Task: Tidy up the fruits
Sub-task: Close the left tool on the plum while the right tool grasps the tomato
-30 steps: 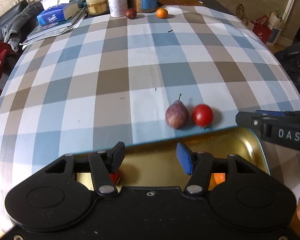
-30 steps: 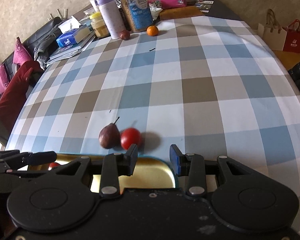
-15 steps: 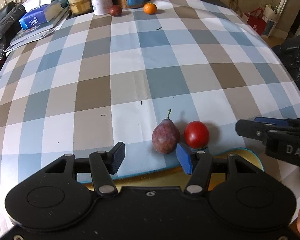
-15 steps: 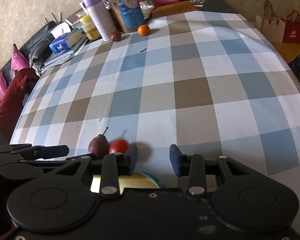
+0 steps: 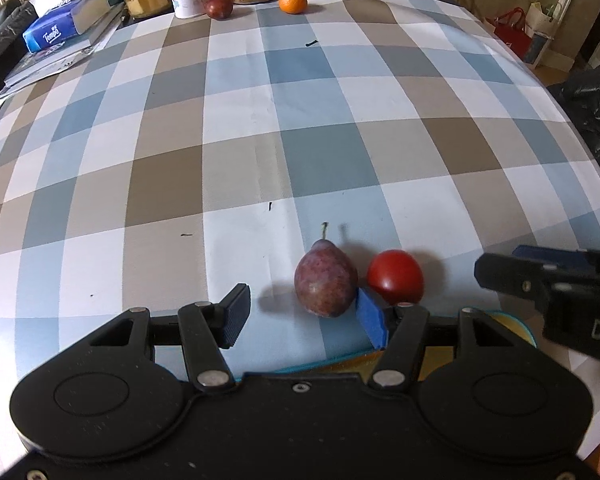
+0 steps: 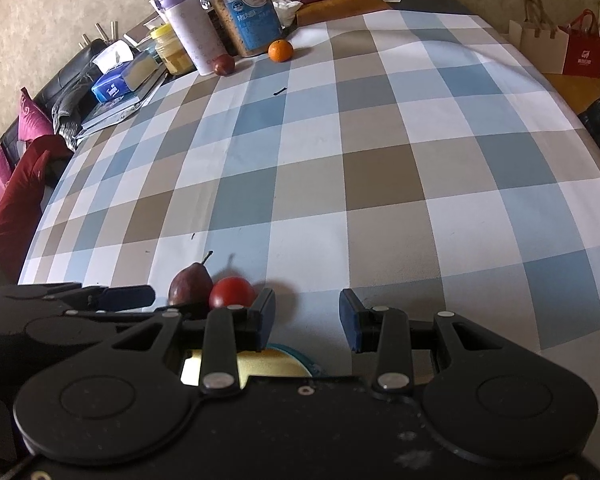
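Here, the left gripper (image 5: 302, 317) has its jaws apart around the near end of the reddish-purple pear (image 5: 325, 279), which lies on the checked tablecloth (image 5: 300, 128) beside the round red tomato (image 5: 395, 276). The right gripper (image 6: 306, 318) is likewise spread and empty, just right of both fruits.

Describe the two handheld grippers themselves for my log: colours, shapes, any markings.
Both are matte black plastic. The left gripper and right gripper each have a wide body with two round discs, silver rivets and screws, angled linkage arms, and two short fingers with blue ribbed pads. Seen from the left wrist, the right one's side carries white letters "DA", cut off at the edge. No cables or sleeves show.
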{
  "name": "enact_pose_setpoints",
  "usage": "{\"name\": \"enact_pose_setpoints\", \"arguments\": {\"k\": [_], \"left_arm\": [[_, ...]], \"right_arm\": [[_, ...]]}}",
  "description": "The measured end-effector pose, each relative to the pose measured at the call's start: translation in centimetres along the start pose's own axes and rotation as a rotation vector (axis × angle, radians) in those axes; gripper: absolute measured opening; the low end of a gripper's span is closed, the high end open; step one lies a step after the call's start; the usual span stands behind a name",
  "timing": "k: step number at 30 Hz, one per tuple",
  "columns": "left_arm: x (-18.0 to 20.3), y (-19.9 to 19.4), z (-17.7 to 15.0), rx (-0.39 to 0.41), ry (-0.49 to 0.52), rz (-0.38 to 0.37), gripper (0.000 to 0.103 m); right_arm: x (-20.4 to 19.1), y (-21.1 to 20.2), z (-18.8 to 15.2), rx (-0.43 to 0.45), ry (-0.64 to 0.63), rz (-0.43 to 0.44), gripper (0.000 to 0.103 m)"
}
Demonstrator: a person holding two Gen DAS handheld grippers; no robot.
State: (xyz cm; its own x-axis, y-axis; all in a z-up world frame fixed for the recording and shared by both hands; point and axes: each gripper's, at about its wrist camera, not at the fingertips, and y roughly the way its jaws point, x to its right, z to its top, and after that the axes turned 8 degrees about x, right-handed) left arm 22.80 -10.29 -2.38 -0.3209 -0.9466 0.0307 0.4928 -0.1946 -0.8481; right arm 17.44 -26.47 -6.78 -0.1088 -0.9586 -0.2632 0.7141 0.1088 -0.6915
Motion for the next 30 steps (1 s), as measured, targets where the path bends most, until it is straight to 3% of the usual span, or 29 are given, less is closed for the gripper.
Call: {"name": "enact_pose_setpoints", "arguments": {"k": [3, 7, 15, 21, 30], "left_arm": [[0.0, 0.0, 0.1, 0.022, 0.002, -0.01, 0.06], [0.1, -0.2, 0.1, 0.027, 0.006, -0.043, 0.045], [-1.8, -1.1, -0.2, 0.05, -0.026, -0.002, 0.044], [-4.1, -2.1, -0.3, 0.088, -0.044, 0.111, 0.043], [-6.3, -1.5, -1.2, 0.052, -0.085, 0.105, 0.045]], "right_arm": [[0.0, 0.0, 0.0, -0.003, -0.001, -0.003, 0.039], [0.0, 0.1, 0.0, -0.009, 0.003, -0.005, 0.039], [-0.9, 0.2, -0.2, -0.015, -0.016, 0.002, 0.039], [-2.2, 0.5, -0.3, -0.025, -0.044, 0.017, 0.039], [-4.2, 1.5, -0.3, -0.049, -0.076, 0.034, 0.039]]}}
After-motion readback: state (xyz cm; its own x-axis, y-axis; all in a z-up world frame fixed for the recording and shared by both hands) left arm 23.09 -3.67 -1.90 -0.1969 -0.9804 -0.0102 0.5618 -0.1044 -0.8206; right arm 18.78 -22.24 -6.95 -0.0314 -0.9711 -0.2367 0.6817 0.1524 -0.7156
